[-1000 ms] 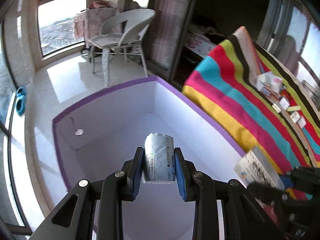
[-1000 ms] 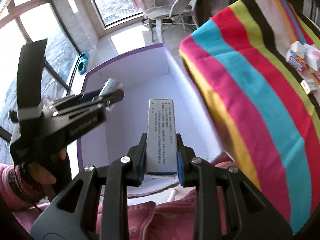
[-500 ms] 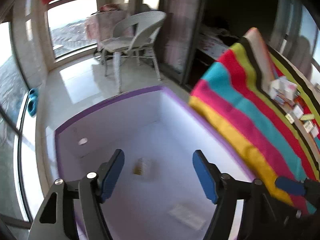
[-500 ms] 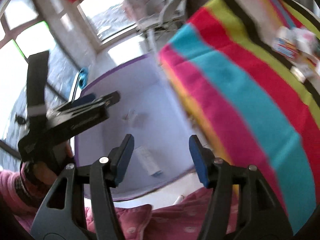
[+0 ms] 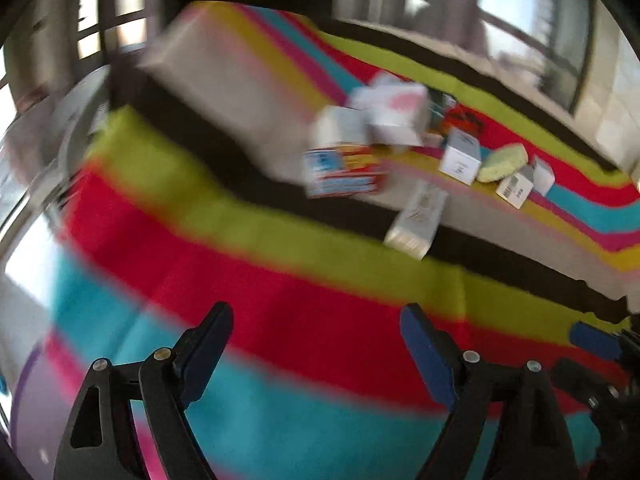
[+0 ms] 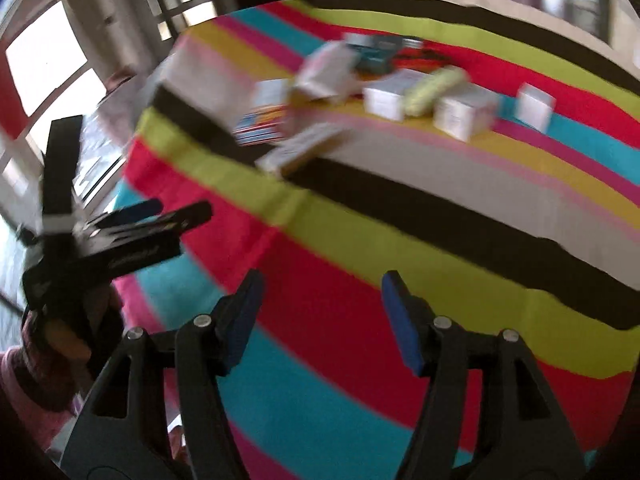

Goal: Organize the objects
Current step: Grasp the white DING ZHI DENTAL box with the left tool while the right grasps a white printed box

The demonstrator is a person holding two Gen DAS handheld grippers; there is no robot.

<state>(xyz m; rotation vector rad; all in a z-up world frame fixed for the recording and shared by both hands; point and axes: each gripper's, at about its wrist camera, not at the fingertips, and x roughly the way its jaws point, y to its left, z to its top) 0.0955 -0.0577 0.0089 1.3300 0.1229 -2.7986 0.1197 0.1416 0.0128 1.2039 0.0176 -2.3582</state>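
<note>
While everything's smeared with blur, both claws visibly spread wide over the striped multicolour cloth (image 5: 280,336). Left gripper (image 5: 316,340): jaws just been opening, nothing between the blue pads. Right gripper (image 6: 322,306): same deal, jaws just been opening, empty gap. Further back on the cloth, a loose cluster of small cardboard boxes (image 5: 384,120), touching or just beside each other, plus a pale yellow-green sponge-looking lump (image 5: 502,160) between two white boxes. Left gripper also visible at the left edge of the right wrist view, gripped by a hand (image 6: 60,336).

Striped cloth (image 5: 320,320) (red, teal, lime, black, yellow), white boxes (image 5: 460,156), blue-padded black grippers.
</note>
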